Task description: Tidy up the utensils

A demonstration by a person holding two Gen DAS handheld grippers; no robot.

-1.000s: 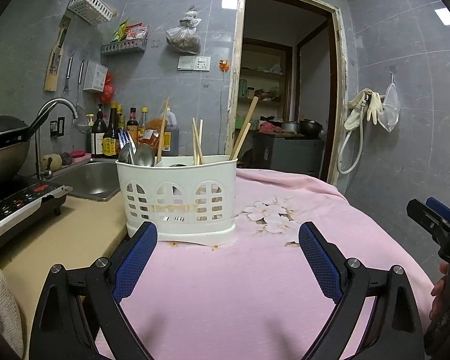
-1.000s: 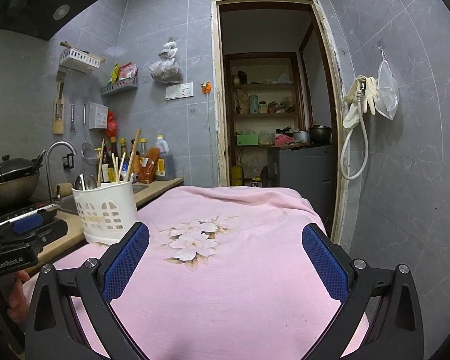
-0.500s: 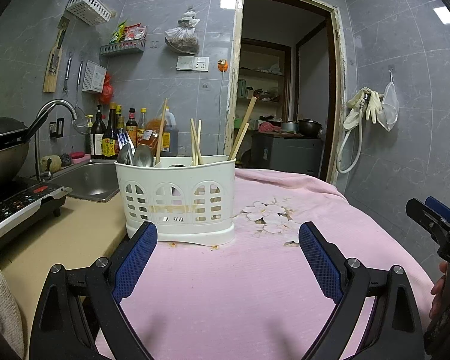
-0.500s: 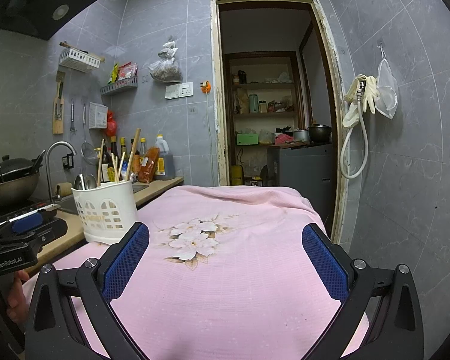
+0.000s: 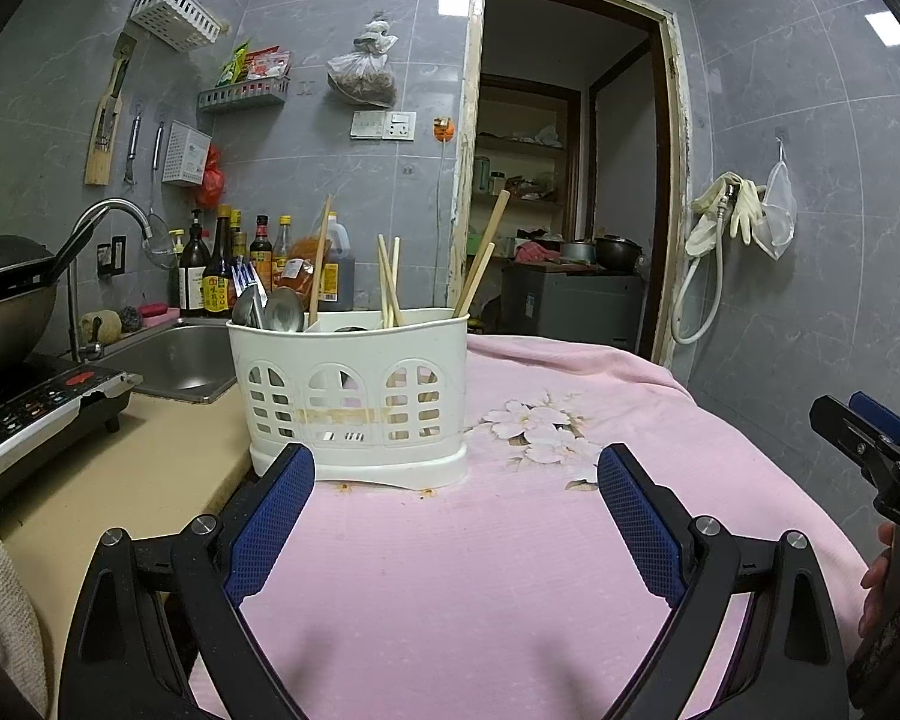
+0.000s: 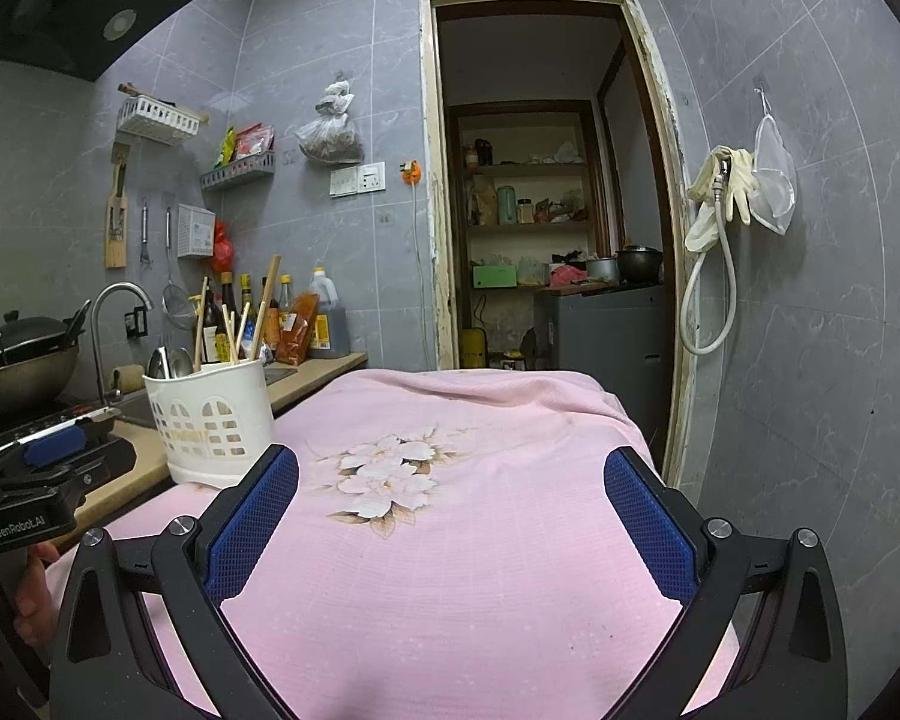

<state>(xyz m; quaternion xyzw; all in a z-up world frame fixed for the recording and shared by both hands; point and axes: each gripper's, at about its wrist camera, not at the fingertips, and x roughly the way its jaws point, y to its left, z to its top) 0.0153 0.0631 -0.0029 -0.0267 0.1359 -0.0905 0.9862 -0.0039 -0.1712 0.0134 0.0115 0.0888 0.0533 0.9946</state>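
A white plastic utensil caddy stands upright at the left edge of the pink flowered cloth. Wooden chopsticks and metal spoons stick out of its top. My left gripper is open just in front of the caddy, nothing between its blue pads. In the right wrist view the caddy sits far to the left, and my right gripper is open over the pink cloth, also with nothing in it. Each gripper shows at the edge of the other's view, held by a hand.
A beige counter on the left carries an induction hob with a wok, then a steel sink and tap. Sauce bottles line the wall. An open doorway lies behind the table. A hose and gloves hang at the right.
The left wrist view has shifted very slightly; the caddy sits a touch lower and nearer. Both grippers stay open and nothing was picked up or put down.
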